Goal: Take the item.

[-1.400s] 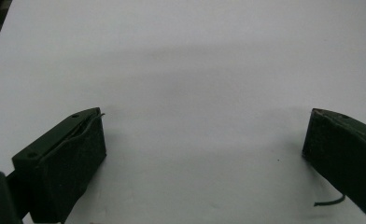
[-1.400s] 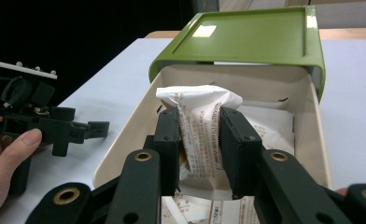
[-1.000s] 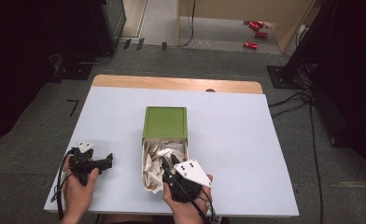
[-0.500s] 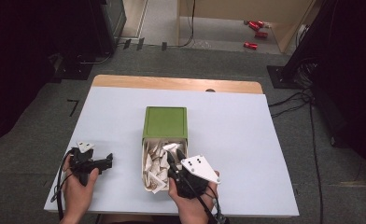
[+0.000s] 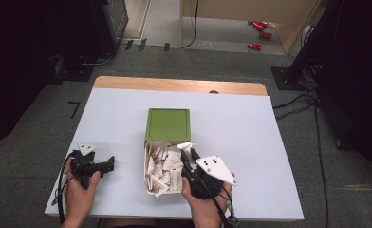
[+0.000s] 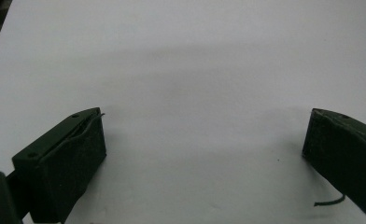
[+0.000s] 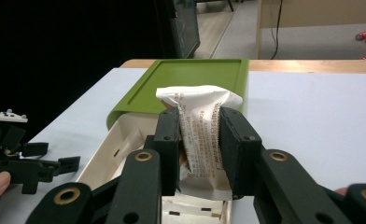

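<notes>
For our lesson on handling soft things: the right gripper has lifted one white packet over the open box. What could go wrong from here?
1. The right gripper pinches the soft packet at its middle; it may crush or slip.
2. The green lid half covers the box, so a lifting gripper might catch it.

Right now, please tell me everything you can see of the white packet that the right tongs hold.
The white packet is a small sachet, paper-like, with fine dark print too small to read and a crimped, puffed top. It stands roughly upright, pinched at its middle between the two black jaws of the right tongs, lifted above the open box of similar packets.
</notes>
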